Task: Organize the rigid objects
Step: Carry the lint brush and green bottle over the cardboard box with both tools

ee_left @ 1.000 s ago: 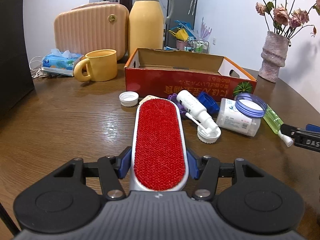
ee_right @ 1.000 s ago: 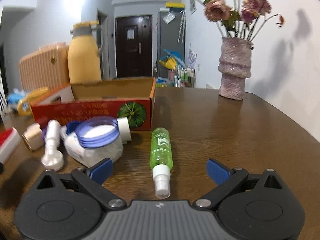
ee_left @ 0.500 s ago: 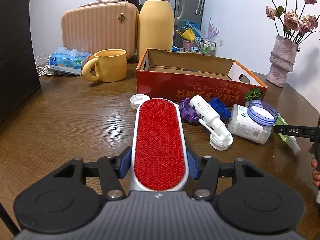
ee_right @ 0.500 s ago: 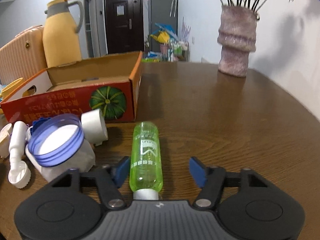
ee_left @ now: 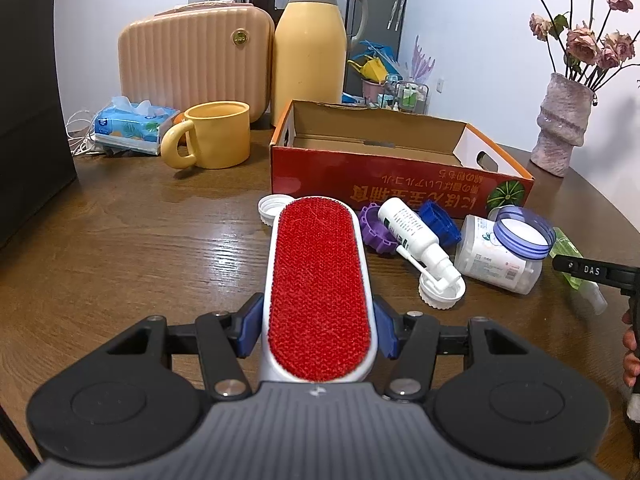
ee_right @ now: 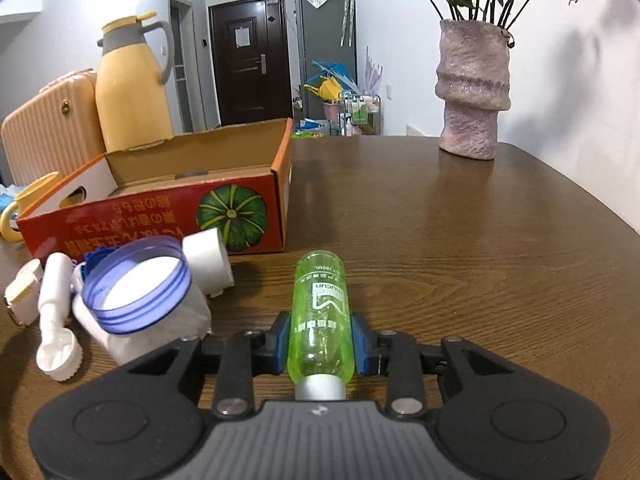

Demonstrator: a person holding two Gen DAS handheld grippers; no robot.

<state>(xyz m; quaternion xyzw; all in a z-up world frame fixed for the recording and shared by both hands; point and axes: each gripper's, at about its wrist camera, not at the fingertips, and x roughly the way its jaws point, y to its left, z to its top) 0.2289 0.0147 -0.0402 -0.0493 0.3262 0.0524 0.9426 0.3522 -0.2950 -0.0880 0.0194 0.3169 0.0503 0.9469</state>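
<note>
We keep the open cardboard box (ee_left: 400,176) at the surface's (ee_right: 480,240) middle as the likely bin. Our left gripper (ee_left: 318,334) clamps the red lint brush (ee_left: 318,280); our right gripper (ee_right: 320,344), jaws just closed, pinches the lying green spray bottle (ee_right: 320,312) for lifting.

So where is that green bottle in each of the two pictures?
Left wrist view: the green bottle lies at the far right edge, behind the clear jar with the blue rim, partly hidden by the right gripper's black finger.
Right wrist view: the bottle is at bottom centre, clamped between the right gripper and its blue pads.
Shared landmark: the red cardboard box with the pumpkin picture.
</note>
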